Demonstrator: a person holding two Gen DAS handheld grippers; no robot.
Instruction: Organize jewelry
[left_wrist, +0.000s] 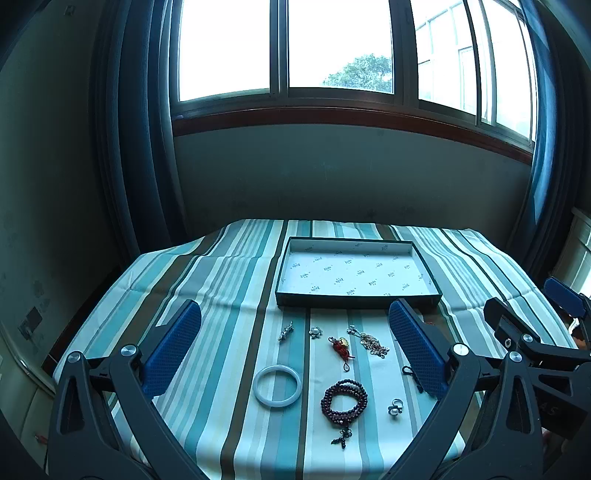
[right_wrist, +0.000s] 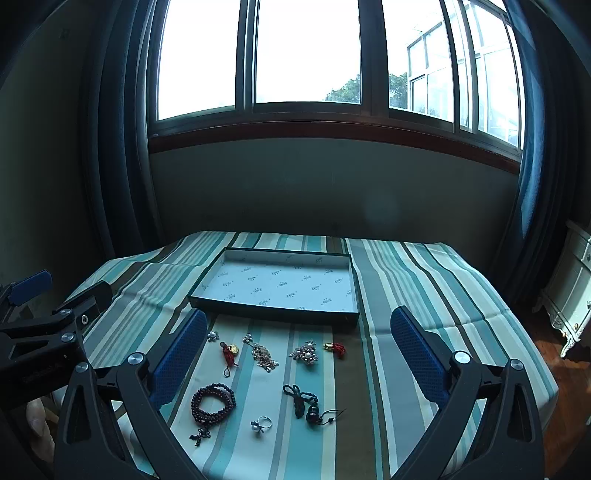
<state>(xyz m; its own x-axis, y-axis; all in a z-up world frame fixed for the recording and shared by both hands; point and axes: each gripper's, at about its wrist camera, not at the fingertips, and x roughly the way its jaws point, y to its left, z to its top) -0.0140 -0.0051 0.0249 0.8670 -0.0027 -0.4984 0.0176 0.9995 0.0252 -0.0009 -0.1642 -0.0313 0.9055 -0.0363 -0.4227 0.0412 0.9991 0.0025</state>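
An empty shallow tray (left_wrist: 284, 273) (right_wrist: 354, 280) lies on the striped cloth. In front of it lie loose pieces: a white bangle (left_wrist: 277, 385), a dark bead bracelet (left_wrist: 344, 402) (right_wrist: 213, 404), a pearl ring (left_wrist: 395, 408) (right_wrist: 261, 423), a red knot charm (left_wrist: 341, 347) (right_wrist: 229, 352), a gold chain (left_wrist: 373, 343) (right_wrist: 263, 354), a pearl brooch (right_wrist: 306, 352), a red tassel (right_wrist: 335, 347) and a dark cord pendant (right_wrist: 306, 404). My left gripper (left_wrist: 295, 347) and right gripper (right_wrist: 299, 354) are open, empty, above the pieces.
The striped table (left_wrist: 207, 280) stands under a window wall. A silver pin (left_wrist: 285, 331) and a small flower stud (left_wrist: 315, 332) lie near the tray. A white cabinet (right_wrist: 569, 295) stands at the right. Curtains hang on both sides.
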